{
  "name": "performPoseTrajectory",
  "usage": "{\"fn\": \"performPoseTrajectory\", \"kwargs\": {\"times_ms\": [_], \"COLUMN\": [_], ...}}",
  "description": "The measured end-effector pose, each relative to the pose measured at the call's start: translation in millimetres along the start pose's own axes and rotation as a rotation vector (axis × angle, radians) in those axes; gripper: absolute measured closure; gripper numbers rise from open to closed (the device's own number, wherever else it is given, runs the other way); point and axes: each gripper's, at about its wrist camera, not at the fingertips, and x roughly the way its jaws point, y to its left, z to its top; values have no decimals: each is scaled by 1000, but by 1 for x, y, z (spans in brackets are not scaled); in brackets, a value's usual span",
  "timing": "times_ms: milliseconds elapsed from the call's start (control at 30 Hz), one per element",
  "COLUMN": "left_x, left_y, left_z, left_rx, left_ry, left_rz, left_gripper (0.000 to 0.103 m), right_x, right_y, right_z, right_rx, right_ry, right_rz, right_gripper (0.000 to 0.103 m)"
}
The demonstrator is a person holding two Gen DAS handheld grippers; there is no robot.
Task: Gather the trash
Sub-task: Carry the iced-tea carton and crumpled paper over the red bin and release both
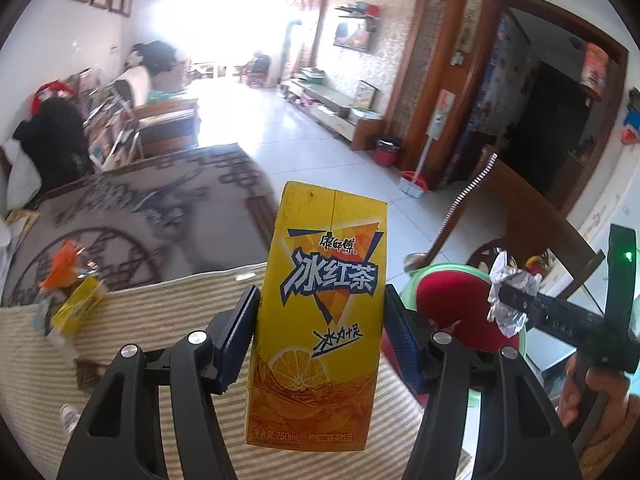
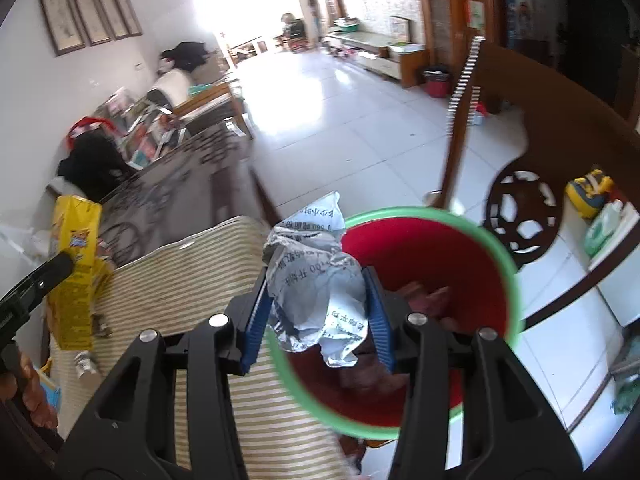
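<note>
From my left wrist I see a bright tiled living room with a patterned rug (image 1: 132,216) beyond the table's striped cloth (image 1: 168,320). My left tongs (image 1: 322,340) are clenched on an upright yellow iced-tea carton (image 1: 320,320), one pad against each side. Further left on the cloth lie an orange wrapper and a small yellow box (image 1: 76,300). To the right stands the red bin with a green rim (image 1: 452,300), and over it my right tongs (image 1: 516,300) grip a crumpled paper ball (image 1: 512,280), with my hand (image 1: 584,392) below on the handle. From my right wrist the same tiled floor and a wooden chair (image 2: 532,152) fill the background. My right tongs (image 2: 318,308) are grasping the crumpled printed paper (image 2: 316,280), held just above the near rim of the bin (image 2: 508,264), which already has some scraps inside. At the left edge the carton (image 2: 76,272) is in my left tongs (image 2: 48,272), above the striped cloth (image 2: 208,272).
</note>
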Motion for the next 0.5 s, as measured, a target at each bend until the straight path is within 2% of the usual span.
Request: {"fn": "performPoseTrajectory", "kwargs": {"times_ms": [400, 433, 500], "left_x": [29, 31, 35], "left_y": [-59, -62, -68], "left_z": [12, 12, 13], "left_rx": [90, 94, 103], "left_ry": [26, 26, 32], "left_rz": [-56, -61, -73], "left_gripper": [45, 45, 45], "right_x": [10, 12, 14], "right_y": [-43, -45, -48], "right_z": [1, 1, 1], "right_rx": [49, 45, 37], "right_ry": [18, 22, 37], "right_rz": [-13, -18, -32], "right_gripper": [59, 57, 39]}}
